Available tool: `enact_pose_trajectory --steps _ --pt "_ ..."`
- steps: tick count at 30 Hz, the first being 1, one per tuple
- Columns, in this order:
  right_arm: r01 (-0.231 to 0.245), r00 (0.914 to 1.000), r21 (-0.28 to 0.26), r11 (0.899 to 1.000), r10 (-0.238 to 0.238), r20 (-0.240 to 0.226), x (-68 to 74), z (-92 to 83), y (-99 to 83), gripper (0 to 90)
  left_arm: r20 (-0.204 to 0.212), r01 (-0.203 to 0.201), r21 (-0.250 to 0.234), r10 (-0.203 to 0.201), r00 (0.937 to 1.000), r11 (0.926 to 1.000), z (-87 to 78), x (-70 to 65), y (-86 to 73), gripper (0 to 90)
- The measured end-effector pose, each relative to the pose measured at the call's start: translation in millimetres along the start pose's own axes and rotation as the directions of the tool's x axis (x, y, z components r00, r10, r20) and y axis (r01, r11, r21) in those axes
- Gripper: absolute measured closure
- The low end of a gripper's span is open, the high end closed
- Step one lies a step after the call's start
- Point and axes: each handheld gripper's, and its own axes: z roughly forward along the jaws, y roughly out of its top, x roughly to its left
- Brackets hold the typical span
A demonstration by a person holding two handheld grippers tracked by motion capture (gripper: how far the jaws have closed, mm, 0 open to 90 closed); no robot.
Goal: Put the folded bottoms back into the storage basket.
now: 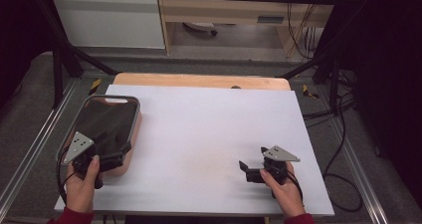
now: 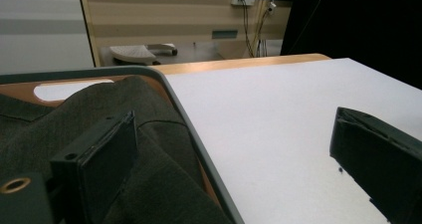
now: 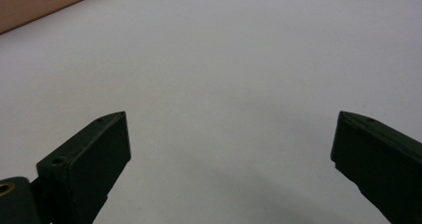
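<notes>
High view: I stand at a table covered by a white sheet [image 1: 209, 144], a gripper in each hand.
Tray: a wooden tray with a grey rim and a handle slot [image 1: 133, 115] lies at the left edge of the sheet.
Cloth: a dark, brownish-black folded fabric [image 1: 107, 122] lies inside the tray and covers most of its floor.
Left gripper [image 1: 107, 160]: I hold it at the near end of the tray, jaws spread wide, nothing between them.
Left gripper view: one jaw stands over the dark fabric [image 2: 149, 174], the other over the bare sheet, with the grey rim [image 2: 199, 149] running between them.
Right gripper [image 1: 251, 170]: I hold it low over the bare sheet, well apart from the tray, jaws wide apart and empty.
Right gripper view: white sheet [image 3: 224, 84] lies ahead, with a wooden edge at the far left corner.
Step in hand, as I judge it: taking hold of the cloth.
Method: I should shift both left jaws inside the rim, lower onto a raised fold, and close on fabric alone.
Risk: straddling the rim would pinch the tray instead of the cloth.
</notes>
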Motion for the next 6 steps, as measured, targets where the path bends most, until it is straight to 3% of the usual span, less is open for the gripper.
enact_pose_trajectory --steps 4,6 --pt "0.000 0.9999 0.008 1.000 0.000 0.012 1.0 12.0 4.9 2.8 0.031 -0.016 -0.008 0.016 0.9994 0.9998 -1.1 -9.5 5.1 5.1" --pt "-0.008 1.0000 0.009 1.000 0.008 0.006 1.6 16.2 7.3 2.8 0.082 -0.069 -0.013 0.070 0.9942 0.9976 -1.8 -23.8 12.4 5.3"
